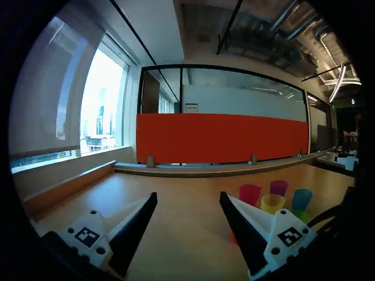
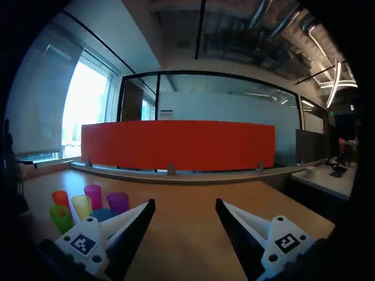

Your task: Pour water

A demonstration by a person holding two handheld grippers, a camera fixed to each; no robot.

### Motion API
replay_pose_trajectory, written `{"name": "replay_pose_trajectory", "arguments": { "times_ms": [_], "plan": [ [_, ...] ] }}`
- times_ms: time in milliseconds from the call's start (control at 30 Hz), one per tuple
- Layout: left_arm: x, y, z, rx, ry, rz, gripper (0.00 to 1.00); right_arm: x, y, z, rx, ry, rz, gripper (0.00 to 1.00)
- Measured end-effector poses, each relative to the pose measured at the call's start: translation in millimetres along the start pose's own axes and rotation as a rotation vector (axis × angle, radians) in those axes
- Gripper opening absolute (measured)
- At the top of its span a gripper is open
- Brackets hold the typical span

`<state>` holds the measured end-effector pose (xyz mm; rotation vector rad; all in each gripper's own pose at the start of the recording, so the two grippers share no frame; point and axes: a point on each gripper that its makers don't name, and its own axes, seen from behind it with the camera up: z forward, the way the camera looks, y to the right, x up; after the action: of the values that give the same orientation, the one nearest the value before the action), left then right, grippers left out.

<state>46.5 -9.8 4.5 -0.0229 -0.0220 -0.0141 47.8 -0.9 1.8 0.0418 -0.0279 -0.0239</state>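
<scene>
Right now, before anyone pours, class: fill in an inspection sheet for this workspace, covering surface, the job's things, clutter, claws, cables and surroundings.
Surface: light wooden desktop, smooth and level.
Job's things: cluster of coloured plastic cups, upright and close together; contents cannot be told.
Clutter: small dark items on the neighbouring white desk, too small to tell.
Claws: left claw open, holding nothing; right claw open, holding nothing.
Cables: what looks like a thin dark cable beside the cups.
Surroundings: orange-red divider panel along the desk's far edge, bright window, exposed ceiling pipes.
</scene>
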Motion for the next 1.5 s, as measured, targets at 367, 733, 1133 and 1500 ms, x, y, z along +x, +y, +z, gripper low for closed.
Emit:
{"name": "replay_pose_trajectory", "arguments": {
  "times_ms": [367, 733, 1133, 1500],
  "plan": [
    [34, -2.4, 5.4, -0.034, -0.051, -0.04, 0.99, 46, -14, 8.7, 0.059, -0.038, -0.016, 1.0],
    [105, 8.2, 14.0, -0.112, -0.041, -0.039, 0.99, 104, -30, 17.8, 0.132, -0.038, 0.034, 1.0],
    [134, 40.8, 8.9, -0.268, -0.072, -0.041, 0.99, 128, -45, 17.5, 0.22, -0.048, 0.042, 1.0],
    [155, 77.5, -2.4, -0.487, -0.039, -0.022, 0.99, 140, -71, 5.4, 0.41, -0.037, 0.019, 1.0]
  ]
}}
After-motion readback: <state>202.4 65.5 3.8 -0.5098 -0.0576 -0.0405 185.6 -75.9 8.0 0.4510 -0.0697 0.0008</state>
